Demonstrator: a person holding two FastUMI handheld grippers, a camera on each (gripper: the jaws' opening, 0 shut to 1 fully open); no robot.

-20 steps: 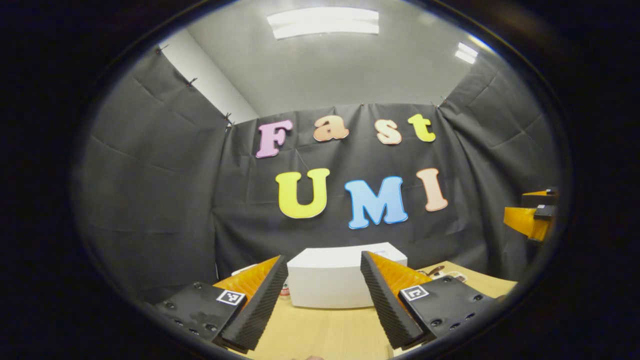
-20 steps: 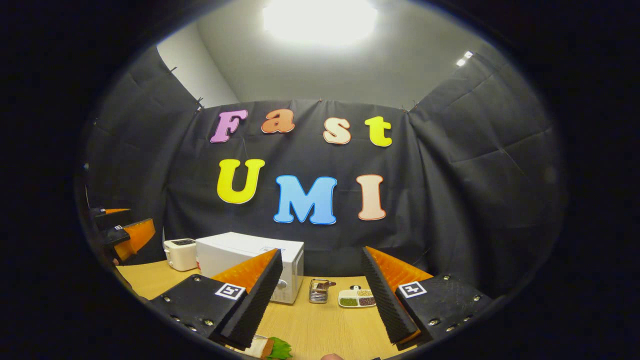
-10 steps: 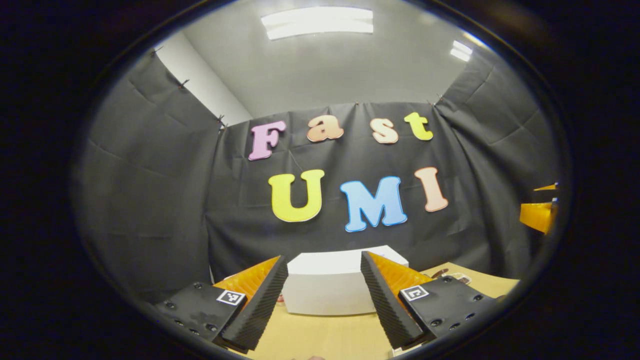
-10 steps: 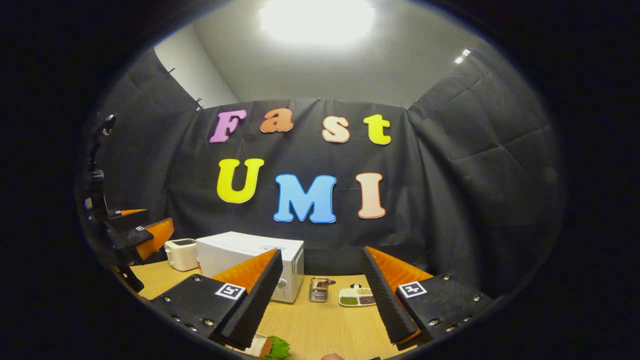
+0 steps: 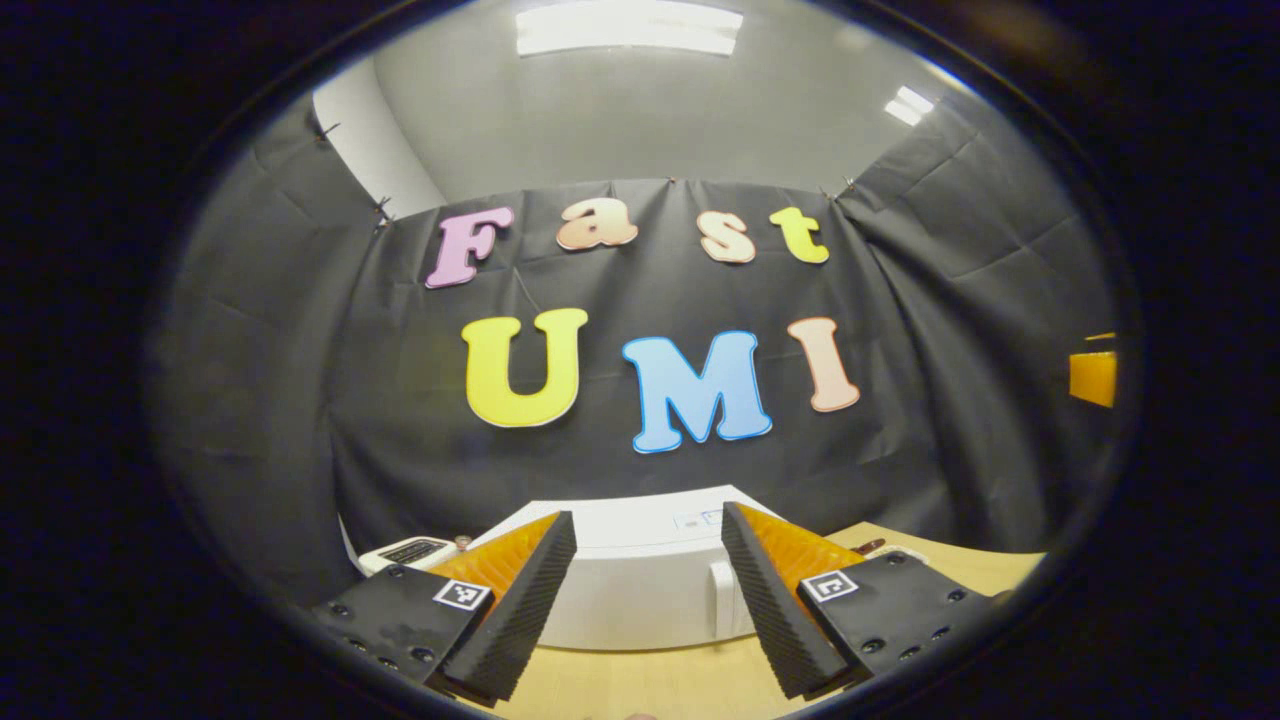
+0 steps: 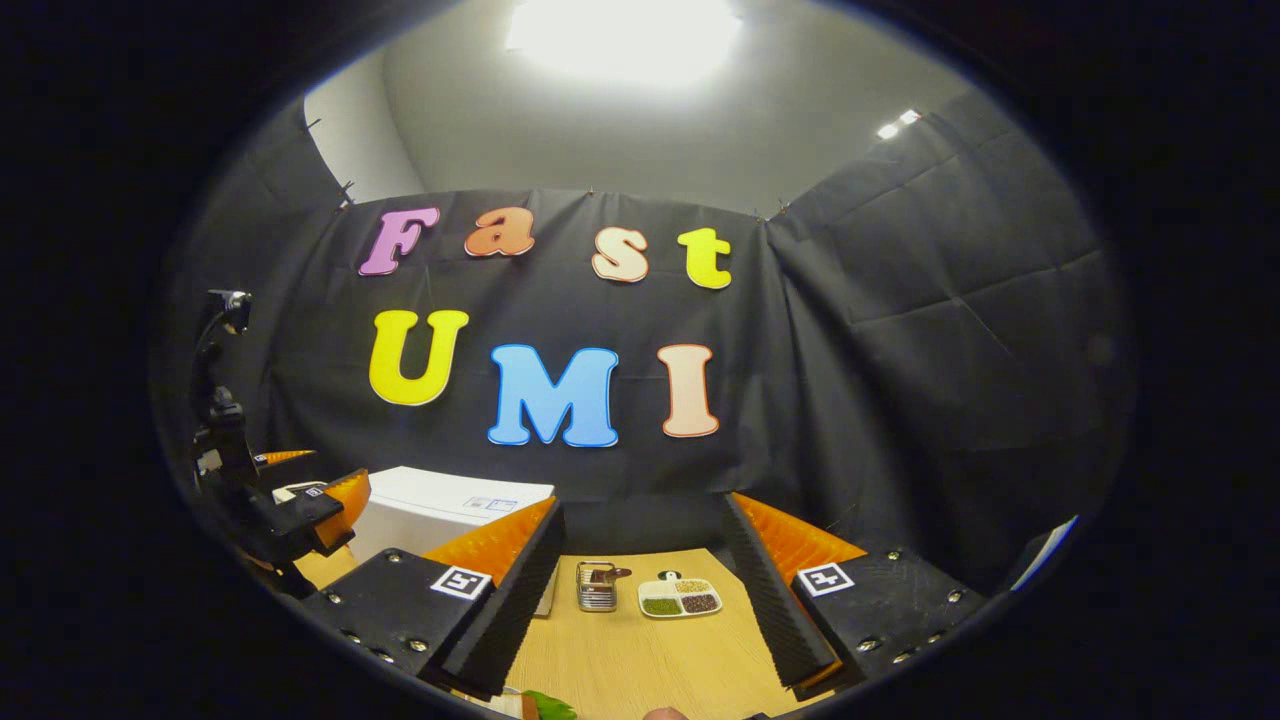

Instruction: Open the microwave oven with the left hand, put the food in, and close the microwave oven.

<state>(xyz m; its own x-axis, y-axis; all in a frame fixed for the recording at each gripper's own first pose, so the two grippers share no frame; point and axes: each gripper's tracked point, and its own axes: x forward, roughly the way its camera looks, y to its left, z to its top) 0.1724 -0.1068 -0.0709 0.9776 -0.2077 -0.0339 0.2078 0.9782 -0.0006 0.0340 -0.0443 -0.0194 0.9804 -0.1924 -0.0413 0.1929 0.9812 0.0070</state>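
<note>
The white microwave (image 5: 640, 590) stands shut on the wooden table, close ahead of my left gripper (image 5: 645, 610), which is open and holds nothing. Its vertical door handle (image 5: 718, 598) shows just inside the right finger. In the right gripper view the microwave (image 6: 440, 510) sits at the left, with the left gripper (image 6: 305, 510) in front of it. My right gripper (image 6: 645, 600) is open and empty above the table. A bit of food with a green leaf (image 6: 535, 705) peeks in at the bottom edge below it.
A white toaster (image 5: 405, 552) stands left of the microwave. A small metal basket (image 6: 597, 587) and a divided dish of grains (image 6: 680, 597) rest on the table (image 6: 640, 660) right of the microwave. The right gripper's orange finger (image 5: 1090, 378) shows far right.
My left gripper has moved closer to the microwave, which now looks larger with its handle in sight. The right gripper view has swung right, shifting the microwave leftward.
</note>
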